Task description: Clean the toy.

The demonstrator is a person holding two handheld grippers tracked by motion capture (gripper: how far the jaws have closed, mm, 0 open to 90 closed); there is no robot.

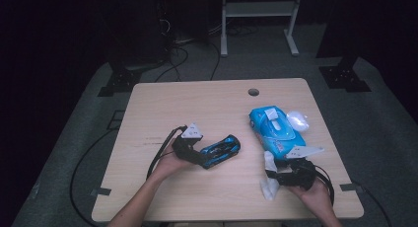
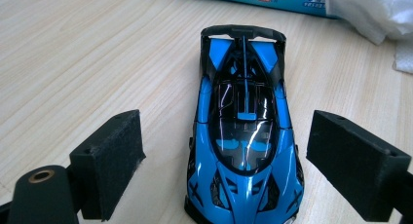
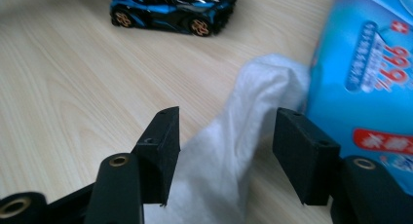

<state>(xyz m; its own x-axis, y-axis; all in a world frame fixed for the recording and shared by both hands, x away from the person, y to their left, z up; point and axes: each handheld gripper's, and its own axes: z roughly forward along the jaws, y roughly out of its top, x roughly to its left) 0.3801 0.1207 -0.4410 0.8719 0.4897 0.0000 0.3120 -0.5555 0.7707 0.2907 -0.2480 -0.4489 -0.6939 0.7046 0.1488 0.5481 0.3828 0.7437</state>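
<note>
A glossy blue and black toy sports car (image 2: 243, 136) stands on its wheels on the pale wooden table (image 1: 207, 103), lying lengthwise between the jaws of the left gripper (image 2: 226, 158). Those jaws stand wide, a clear gap of wood showing on each side of the car, so the foam pads (image 2: 114, 156) touch nothing. In the high view the left hand (image 1: 170, 163) comes in from the lower edge with the forearm angled toward the table's middle, the gripper held low and nearly level, pointing to the right along the car.

A crumpled white wet wipe (image 3: 234, 151) lies between the jaws of the right gripper (image 3: 226, 153). The jaws are parted; the wipe lies against the left pad, while the right pad stands apart from it, so it is loose rather than pinched. The right hand (image 1: 315, 190) rests near the table's near right corner, its gripper pointing left.

Just beyond that gripper lies a blue soft plastic pack of wet wipes (image 1: 273, 131), its flap lid (image 1: 275, 119) raised, and the wipe touches the pack's near end. A white rounded object (image 1: 297, 121) sits against the pack's far side.
</note>
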